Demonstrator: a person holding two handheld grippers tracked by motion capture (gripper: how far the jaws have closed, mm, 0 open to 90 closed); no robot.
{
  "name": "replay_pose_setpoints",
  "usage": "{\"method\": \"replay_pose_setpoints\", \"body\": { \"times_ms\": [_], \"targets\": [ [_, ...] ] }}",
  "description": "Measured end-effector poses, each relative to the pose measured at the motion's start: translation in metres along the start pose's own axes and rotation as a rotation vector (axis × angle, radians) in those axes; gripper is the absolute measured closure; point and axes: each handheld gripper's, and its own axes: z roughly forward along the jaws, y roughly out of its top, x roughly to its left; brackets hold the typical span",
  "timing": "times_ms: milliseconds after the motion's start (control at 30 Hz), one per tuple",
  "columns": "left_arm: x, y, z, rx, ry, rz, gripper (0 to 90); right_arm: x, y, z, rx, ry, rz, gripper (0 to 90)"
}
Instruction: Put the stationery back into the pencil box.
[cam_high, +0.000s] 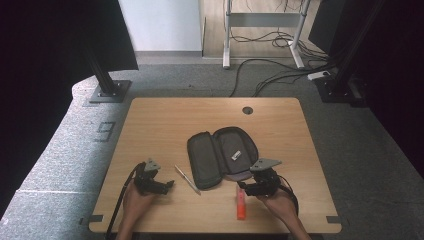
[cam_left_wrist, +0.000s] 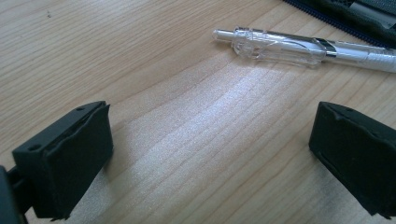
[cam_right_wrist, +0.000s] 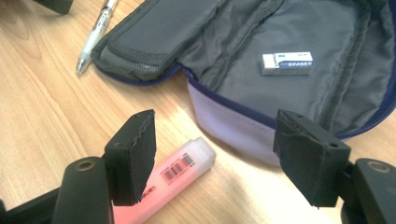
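The right tool (cam_right_wrist: 212, 156) is held wide over the highlighter (cam_right_wrist: 177, 175), which lies on the counter (cam_high: 150, 125) at six o'clock of the open pencil case (cam_high: 222, 155). It should be centred before closing.

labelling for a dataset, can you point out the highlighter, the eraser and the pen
highlighter (cam_right_wrist: 180, 175): right gripper view, barcode on its body
eraser (cam_right_wrist: 287, 63): right gripper view, middle of its sleeve
pen (cam_left_wrist: 280, 45): left gripper view, clear barrel
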Motion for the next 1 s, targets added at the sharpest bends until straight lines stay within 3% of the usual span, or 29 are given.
{"method": "replay_pose_setpoints", "body": {
  "times_ms": [1000],
  "targets": [
    [-0.001, 0.000, 0.000, 0.000, 0.000, 0.002, 0.0, 0.029, -0.034, 0.016, 0.033, 0.044, -0.002, 34.9]
  ]
}}
